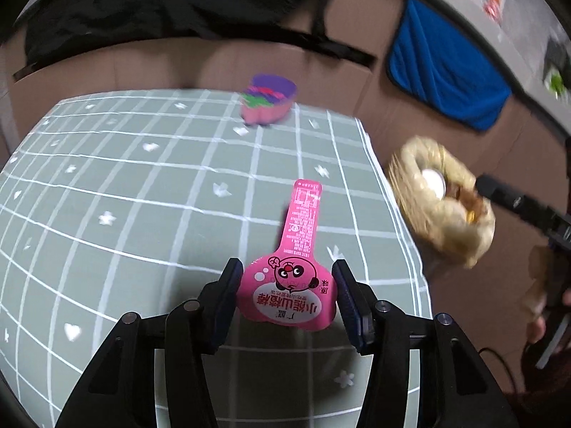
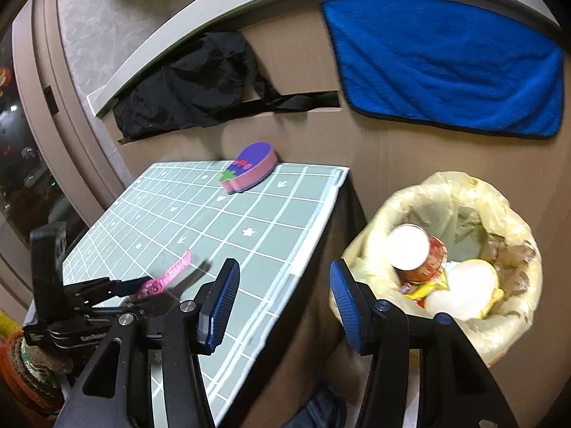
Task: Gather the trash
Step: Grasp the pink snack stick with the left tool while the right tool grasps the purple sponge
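A pink candy wrapper (image 1: 298, 267) with a cartoon face and a long tail sits between the fingers of my left gripper (image 1: 285, 285), slightly above the green checked tablecloth (image 1: 142, 196). The jaws stand wide on either side of it, so I cannot tell if they grip it. In the right wrist view the same wrapper (image 2: 166, 278) sticks out of the left gripper (image 2: 121, 287). My right gripper (image 2: 282, 285) is open and empty, over the table's right edge beside a trash bin (image 2: 499, 214) lined with a yellow bag and holding a cup and wrappers.
A pink and purple eggplant-shaped sponge (image 1: 267, 101) lies at the table's far edge, also in the right wrist view (image 2: 251, 166). A blue towel (image 2: 446, 64) and black cloth (image 2: 192, 82) hang on the brown wall behind. The bin (image 1: 442, 199) stands right of the table.
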### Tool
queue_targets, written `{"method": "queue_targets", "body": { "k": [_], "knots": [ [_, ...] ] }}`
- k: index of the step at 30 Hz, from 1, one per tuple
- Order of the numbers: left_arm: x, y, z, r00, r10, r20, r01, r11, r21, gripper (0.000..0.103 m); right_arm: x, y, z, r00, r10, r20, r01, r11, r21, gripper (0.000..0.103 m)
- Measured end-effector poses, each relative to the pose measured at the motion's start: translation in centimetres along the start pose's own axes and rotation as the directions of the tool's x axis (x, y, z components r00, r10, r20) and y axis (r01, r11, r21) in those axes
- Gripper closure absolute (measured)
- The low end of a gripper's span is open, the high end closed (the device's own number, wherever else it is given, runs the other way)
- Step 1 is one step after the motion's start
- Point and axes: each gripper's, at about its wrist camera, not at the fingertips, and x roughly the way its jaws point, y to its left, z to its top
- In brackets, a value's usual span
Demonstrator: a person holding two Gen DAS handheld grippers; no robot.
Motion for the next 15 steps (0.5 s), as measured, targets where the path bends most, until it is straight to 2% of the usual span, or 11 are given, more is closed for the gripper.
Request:
{"method": "queue_targets", "body": {
  "k": [4, 8, 11, 13, 15],
  "knots": [
    [-2.0, 2.5, 0.9, 0.998, 0.029, 0.062, -0.027, 0.999, -0.033, 0.051, 2.1, 2.6, 1.7, 0.999, 0.036, -0.035, -0.038, 0.998, -0.047, 0.05],
    [-3.6, 5.9, 1.8, 0.993, 0.05, 0.108, -0.041, 0.996, -0.082, 0.051, 6.2, 5.5, 4.6, 0.994, 0.07, -0.078, -0.076, 0.994, -0.076, 0.047],
    [-4.8, 8.7, 2.5, 0.987, 0.067, 0.146, -0.048, 0.99, -0.132, 0.05, 9.8, 6.4, 6.6, 0.993, 0.061, -0.101, -0.064, 0.998, -0.022, 0.046],
    [-5.4, 10.1, 2.8, 0.984, 0.079, 0.162, -0.055, 0.987, -0.149, 0.051, 12.9, 6.6, 7.6, 0.984, 0.098, -0.146, -0.093, 0.995, 0.04, 0.046],
    [-5.7, 11.3, 3.0, 0.981, 0.087, 0.174, -0.059, 0.985, -0.163, 0.05, 15.8, 7.0, 8.6, 0.984, 0.062, -0.167, -0.053, 0.997, 0.061, 0.046]
  ]
}}
